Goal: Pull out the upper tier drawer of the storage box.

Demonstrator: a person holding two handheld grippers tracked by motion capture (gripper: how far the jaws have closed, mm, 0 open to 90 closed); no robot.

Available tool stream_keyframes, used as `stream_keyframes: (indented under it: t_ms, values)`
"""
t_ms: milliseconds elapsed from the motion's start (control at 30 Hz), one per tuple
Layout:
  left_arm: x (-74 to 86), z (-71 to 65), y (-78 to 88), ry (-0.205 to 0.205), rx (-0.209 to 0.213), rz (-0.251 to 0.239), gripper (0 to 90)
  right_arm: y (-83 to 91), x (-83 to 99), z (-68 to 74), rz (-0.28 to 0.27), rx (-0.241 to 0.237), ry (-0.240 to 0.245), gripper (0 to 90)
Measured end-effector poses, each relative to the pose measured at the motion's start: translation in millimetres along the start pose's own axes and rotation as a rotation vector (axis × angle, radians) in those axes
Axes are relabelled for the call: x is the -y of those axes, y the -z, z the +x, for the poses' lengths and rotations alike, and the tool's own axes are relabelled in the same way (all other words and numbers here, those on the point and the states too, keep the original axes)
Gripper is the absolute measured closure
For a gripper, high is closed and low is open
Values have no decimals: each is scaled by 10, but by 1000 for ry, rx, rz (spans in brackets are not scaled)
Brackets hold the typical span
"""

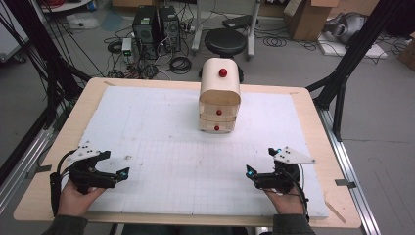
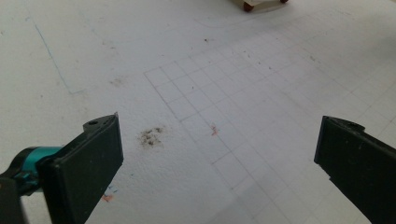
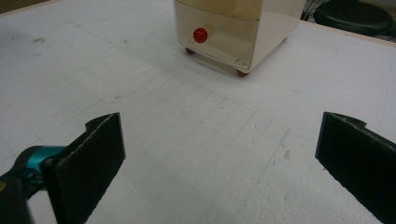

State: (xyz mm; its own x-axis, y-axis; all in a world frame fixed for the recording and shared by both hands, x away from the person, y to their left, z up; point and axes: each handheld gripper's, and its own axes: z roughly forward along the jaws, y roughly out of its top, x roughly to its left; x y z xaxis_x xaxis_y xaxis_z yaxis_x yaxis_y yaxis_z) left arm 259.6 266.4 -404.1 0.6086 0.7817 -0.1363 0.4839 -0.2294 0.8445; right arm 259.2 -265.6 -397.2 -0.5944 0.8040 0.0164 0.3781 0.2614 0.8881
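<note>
While you rest both hands at the near edge, left gripper [image 1: 110, 174] and right gripper [image 1: 259, 175] hold jaws wide and empty, ready to reach. Small wooden drawer chest [image 1: 219, 96] sits mid-table at the far side, well apart, red knobs [image 3: 200, 35] facing you for easy pulling.

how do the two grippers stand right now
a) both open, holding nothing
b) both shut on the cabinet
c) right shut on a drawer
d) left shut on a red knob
a: the left gripper and right gripper rest near the table's front edge with jaws spread wide and only bare white board between them, well short of the small drawer cabinet.
</note>
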Motion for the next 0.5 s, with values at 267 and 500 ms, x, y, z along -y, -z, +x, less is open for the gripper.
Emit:
stream_keyframes:
  t_ms: [267, 500]
  values:
    - [2, 6, 11, 3, -2, -2, 17, -67, -74, 99, -11, -5, 8, 5]
    - [0, 12, 20, 3, -5, -4, 17, -154, -153, 189, -32, 15, 19, 5]
